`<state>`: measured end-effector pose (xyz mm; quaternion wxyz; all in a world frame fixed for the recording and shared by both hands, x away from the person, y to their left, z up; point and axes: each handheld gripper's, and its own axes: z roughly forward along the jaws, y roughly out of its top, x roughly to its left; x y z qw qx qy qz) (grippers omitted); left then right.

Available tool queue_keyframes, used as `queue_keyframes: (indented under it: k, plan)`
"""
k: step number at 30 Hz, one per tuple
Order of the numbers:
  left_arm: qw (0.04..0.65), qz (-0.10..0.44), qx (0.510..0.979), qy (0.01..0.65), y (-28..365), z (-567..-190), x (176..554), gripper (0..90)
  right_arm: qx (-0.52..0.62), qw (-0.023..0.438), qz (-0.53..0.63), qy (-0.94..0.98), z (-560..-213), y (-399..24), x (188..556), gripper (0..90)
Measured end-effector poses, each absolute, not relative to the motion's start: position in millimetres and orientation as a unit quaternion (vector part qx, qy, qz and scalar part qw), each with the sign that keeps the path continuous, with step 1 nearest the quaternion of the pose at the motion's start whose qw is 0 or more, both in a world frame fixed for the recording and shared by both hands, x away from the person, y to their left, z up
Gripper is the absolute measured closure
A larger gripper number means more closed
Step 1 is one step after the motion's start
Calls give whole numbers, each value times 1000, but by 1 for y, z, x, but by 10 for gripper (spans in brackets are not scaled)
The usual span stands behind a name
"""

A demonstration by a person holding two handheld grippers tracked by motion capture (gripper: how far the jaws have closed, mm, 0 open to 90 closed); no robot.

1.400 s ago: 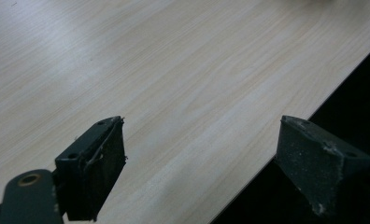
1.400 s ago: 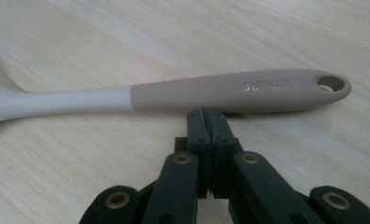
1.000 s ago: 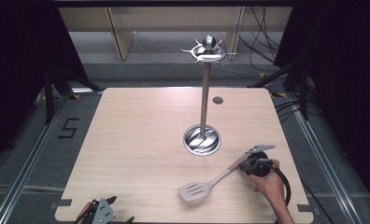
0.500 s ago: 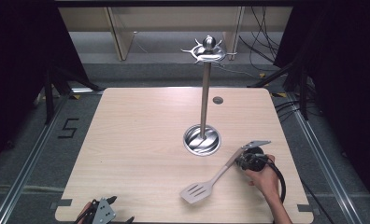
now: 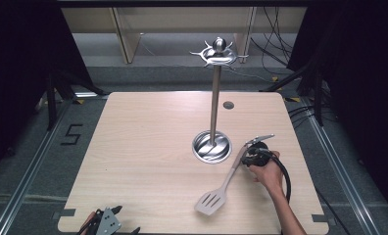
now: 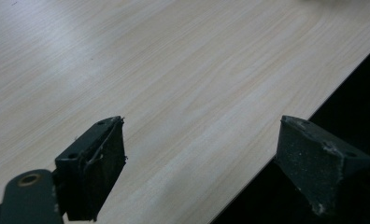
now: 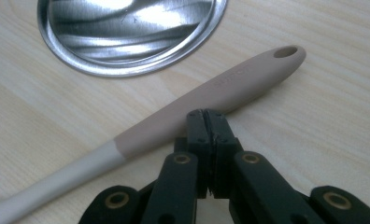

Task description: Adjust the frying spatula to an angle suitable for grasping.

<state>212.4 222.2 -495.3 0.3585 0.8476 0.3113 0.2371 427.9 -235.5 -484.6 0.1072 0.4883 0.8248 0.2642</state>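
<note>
A slotted spatula [image 5: 225, 185] with a beige handle [image 7: 220, 91] lies flat on the wooden table [image 5: 143, 147], right of the stand's round steel base [image 5: 211, 146]. My right gripper [image 5: 251, 159] is shut, its jaws pressed together with nothing between them. Its tips [image 7: 205, 116] rest against the near side of the handle. My left gripper [image 5: 106, 221] stays at the table's front left edge, open, with bare wood between its pads [image 6: 101, 163].
A tall steel utensil stand [image 5: 214, 98] with a hooked crown [image 5: 218, 53] rises mid-table; its base [image 7: 127, 32] lies just beyond the handle. A dark grommet [image 5: 228, 105] sits behind it. The table edge [image 6: 286, 135] runs under my left gripper.
My right hand has shifted left and away, toward the stand base, with the jaws still shut. The spatula's handle end swung with it, closer to the base. The left gripper has not moved.
</note>
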Motion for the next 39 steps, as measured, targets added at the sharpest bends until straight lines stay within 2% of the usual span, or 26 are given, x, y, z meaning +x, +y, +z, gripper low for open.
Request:
queue_keyframes:
  k: [3,4,5,6,7,9,12,14,15,21,29,37,39]
  plan:
    - [361,238,841,326,221,-496,211,151,492,112,260,823,-481,-234,432,862]
    - [360,239,840,329,221,-496,211,151,499,115,274,814,-478,-235,431,780]
    - [363,237,839,329,221,-496,211,151,505,107,265,814,-475,-236,429,737]
    - [363,237,839,329,221,-496,211,151,505,107,265,814,-475,-236,429,737]
    - [364,236,843,317,222,-495,212,151,527,103,265,801,-468,-237,428,583]
    - [364,236,842,320,221,-496,211,151,528,100,276,797,-467,-239,428,558]
    - [363,235,845,314,221,-495,212,151,574,80,256,774,-464,-235,424,417]
    - [359,236,846,315,221,-495,212,151,575,81,254,773,-465,-234,423,395]
    - [361,237,845,314,222,-496,212,151,579,74,245,774,-469,-230,423,344]
    - [369,235,838,326,221,-497,211,151,587,67,223,775,-479,-215,426,285]
    - [367,235,842,318,221,-495,210,151,589,72,199,780,-485,-194,426,270]
    - [368,235,841,319,220,-495,210,151,566,103,157,803,-485,-180,425,319]
    - [368,236,844,311,221,-494,211,151,562,90,156,807,-485,-181,426,325]
